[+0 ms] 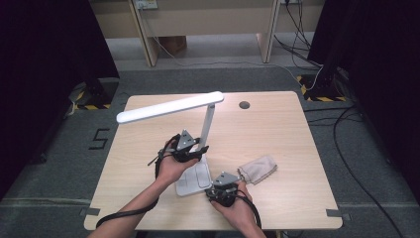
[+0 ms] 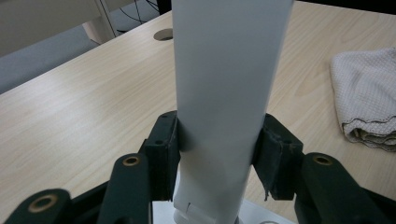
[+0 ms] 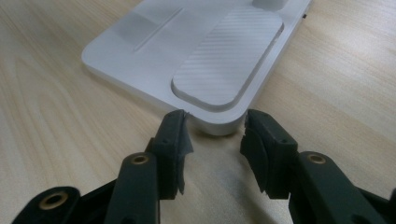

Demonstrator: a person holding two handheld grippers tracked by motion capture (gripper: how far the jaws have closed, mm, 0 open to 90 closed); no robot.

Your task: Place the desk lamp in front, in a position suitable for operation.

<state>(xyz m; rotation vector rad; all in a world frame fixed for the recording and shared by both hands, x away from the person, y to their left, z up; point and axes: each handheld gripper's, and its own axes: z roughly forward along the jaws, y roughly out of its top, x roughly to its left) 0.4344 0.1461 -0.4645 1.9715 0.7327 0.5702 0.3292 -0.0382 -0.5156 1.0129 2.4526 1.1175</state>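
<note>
A white desk lamp stands on the wooden table (image 1: 277,129), its long head (image 1: 168,107) reaching left from an upright stem (image 1: 208,124). My left gripper (image 1: 200,150) is shut on the lower stem (image 2: 224,84). In the left gripper view its two pads press the stem's sides, and the left gripper (image 2: 217,135) points level. The lamp's flat base (image 1: 190,179) has a ribbed pad (image 3: 229,60). My right gripper (image 1: 214,188) sits at the base's near right corner. In the right gripper view that rounded corner is wedged between the fingertips of the right gripper (image 3: 215,133), which touch it on both sides.
A folded beige cloth (image 1: 257,169) (image 2: 364,98) lies on the table right of the lamp base, close to my right hand. A round cable hole (image 1: 244,105) (image 2: 162,34) is at the table's far side. Cables trail on the floor to the right.
</note>
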